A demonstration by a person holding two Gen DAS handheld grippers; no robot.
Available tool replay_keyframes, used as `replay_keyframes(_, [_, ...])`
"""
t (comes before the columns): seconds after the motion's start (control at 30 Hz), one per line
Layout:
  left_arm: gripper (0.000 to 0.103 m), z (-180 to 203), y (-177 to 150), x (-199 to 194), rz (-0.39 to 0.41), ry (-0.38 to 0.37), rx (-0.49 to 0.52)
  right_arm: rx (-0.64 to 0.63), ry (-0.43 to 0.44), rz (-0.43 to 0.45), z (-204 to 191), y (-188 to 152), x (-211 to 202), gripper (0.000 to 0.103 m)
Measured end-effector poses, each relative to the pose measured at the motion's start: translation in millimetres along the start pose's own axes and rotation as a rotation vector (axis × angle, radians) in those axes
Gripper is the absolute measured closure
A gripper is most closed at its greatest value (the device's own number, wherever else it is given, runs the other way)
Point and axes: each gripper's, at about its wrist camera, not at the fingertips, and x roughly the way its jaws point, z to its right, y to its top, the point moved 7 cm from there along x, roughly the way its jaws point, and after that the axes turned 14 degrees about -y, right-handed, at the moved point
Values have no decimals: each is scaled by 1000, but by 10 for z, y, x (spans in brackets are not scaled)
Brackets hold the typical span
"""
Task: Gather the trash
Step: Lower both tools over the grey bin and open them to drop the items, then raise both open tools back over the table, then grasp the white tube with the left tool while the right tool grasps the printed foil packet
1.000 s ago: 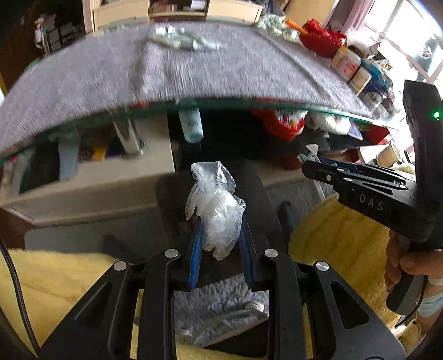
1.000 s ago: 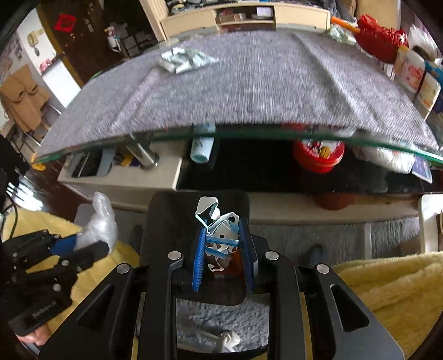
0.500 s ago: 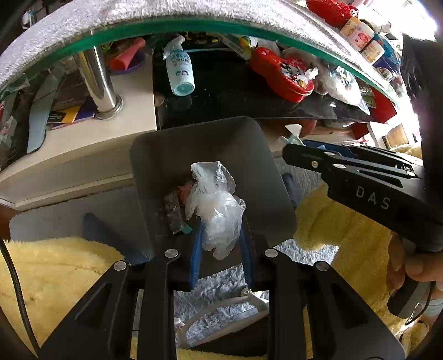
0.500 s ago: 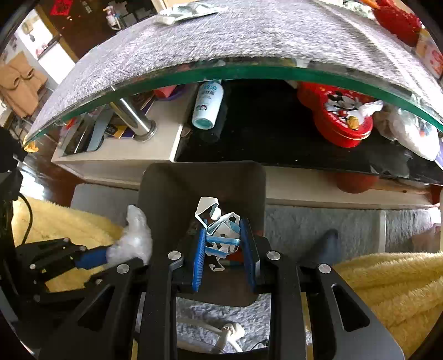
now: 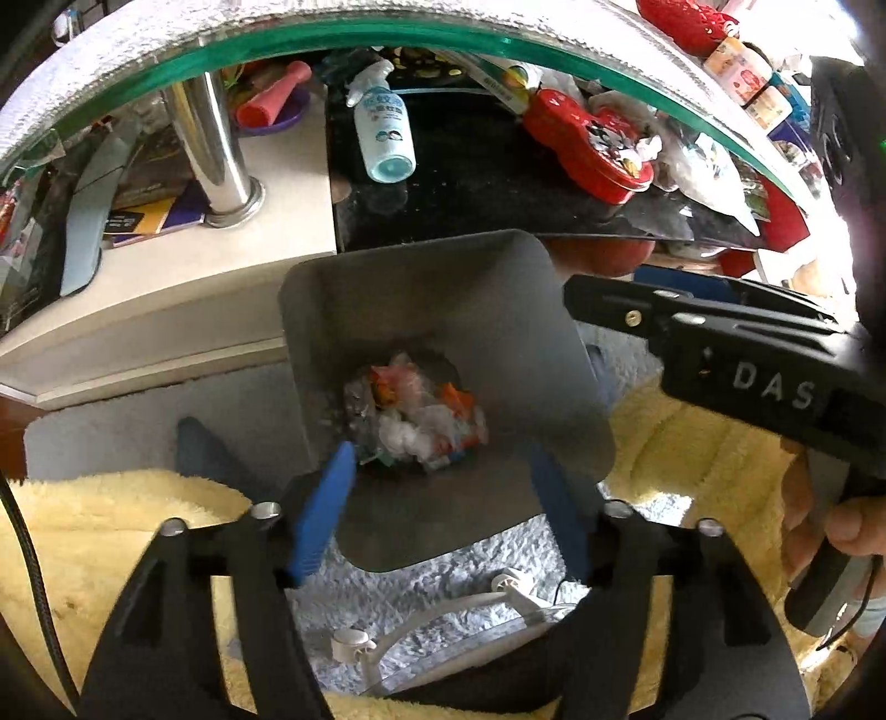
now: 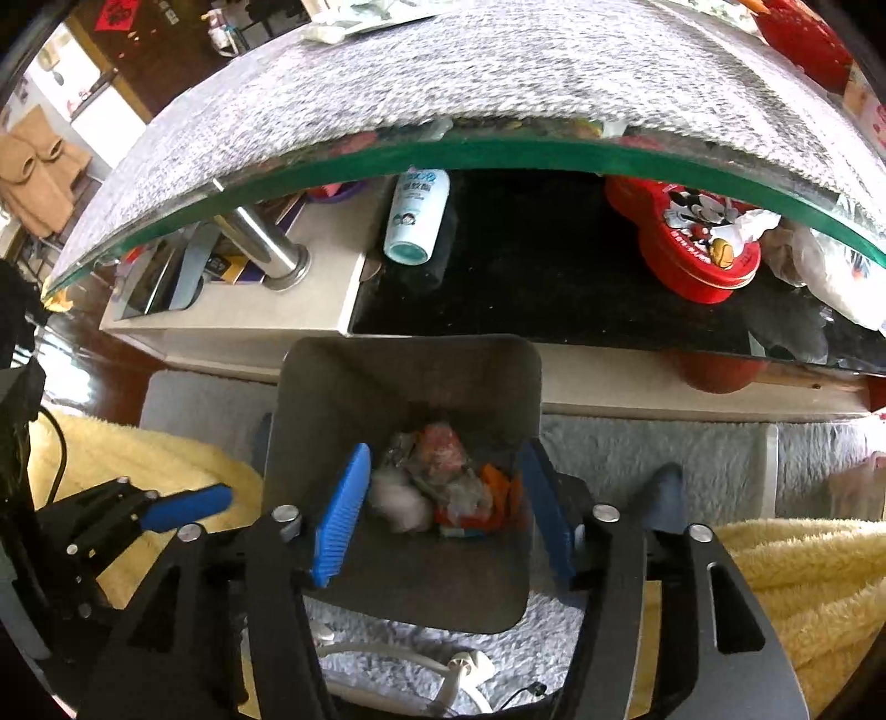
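I have both tools over the bin [image 5: 487, 310], and I judge this the end of a drop: the left tool [image 5: 443, 487] is spread wide with nothing between its pads, and the right tool [image 6: 443, 509] is spread and empty too. The trash [image 5: 415, 415] lies in a heap at the bottom of the bin, below and between the left pads, clear of them; in the right view the same heap [image 6: 443, 482] sits just ahead of the pads, not touched. More wrappers [image 6: 360, 16] lie on the far side of the desk [image 6: 443, 83]. My next move, I think, calls for lifting both tools clear of the bin rim, then reaching across the desk for those, staying open until the pads straddle a piece.
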Motion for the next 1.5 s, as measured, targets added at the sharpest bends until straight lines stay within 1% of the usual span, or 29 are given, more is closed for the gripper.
replay_keyframes(0.03, [36, -2, 2, -10, 1, 3, 0, 7, -5, 1, 31, 10, -10, 36])
replay_keyframes(0.07, [32, -3, 6, -21, 3, 5, 0, 13, -9, 2, 56, 15, -18, 34])
replay_keyframes(0.1, [27, -6, 14, -40, 6, 10, 0, 17, -13, 4, 76, 21, -26, 27])
replay_keyframes(0.13, [25, -11, 25, -63, 11, 17, 2, 22, -19, 7, 108, 32, -46, 22])
replay_keyframes(0.17, [21, -13, 45, -107, 19, 28, 7, 24, -22, 4, 128, 35, -59, 19])
replay_keyframes(0.2, [18, -13, 65, -142, 25, 33, 10, 22, -25, -3, 147, 36, -74, 12])
replay_keyframes(0.23, [16, -14, 89, -191, 35, 38, 12, 17, -25, -6, 159, 40, -86, 9])
replay_keyframes(0.37, [9, -43, 231, -472, 93, 62, 16, 17, -26, 24, 246, 116, -242, 9])
replay_keyframes(0.53, [8, -90, 468, -806, 163, 71, 5, 44, -28, 93, 381, 361, -508, 8])
replay_keyframes(0.63, [8, -114, 616, -953, 194, 80, 7, 52, -39, 143, 452, 600, -656, 7])
replay_keyframes(0.7, [8, -149, 737, -1041, 211, 99, 13, 52, -49, 170, 479, 766, -726, 7])
replay_keyframes(0.83, [8, -244, 992, -1147, 232, 130, 18, 38, -61, 215, 459, 1102, -801, 7])
replay_keyframes(1.03, [8, -379, 1422, -1252, 260, 154, 14, 13, -49, 262, 324, 1636, -792, 7])
replay_keyframes(1.17, [8, -479, 1674, -1257, 267, 159, 6, 5, -22, 263, 193, 1963, -689, 9])
replay_keyframes(1.27, [8, -544, 1856, -1223, 261, 164, 3, -14, 8, 236, 65, 2154, -563, 16])
replay_keyframes(1.3, [8, -558, 1887, -1211, 258, 162, 3, -22, 7, 231, 35, 2201, -528, 21])
replay_keyframes(1.37, [8, -579, 1977, -1172, 250, 160, 5, -42, 1, 217, -39, 2326, -411, 24])
replay_keyframes(1.43, [8, -596, 2043, -1140, 245, 157, 7, -55, 6, 198, -99, 2419, -300, 31])
replay_keyframes(1.5, [8, -605, 2121, -1110, 242, 151, 7, -65, 14, 182, -149, 2490, -195, 33])
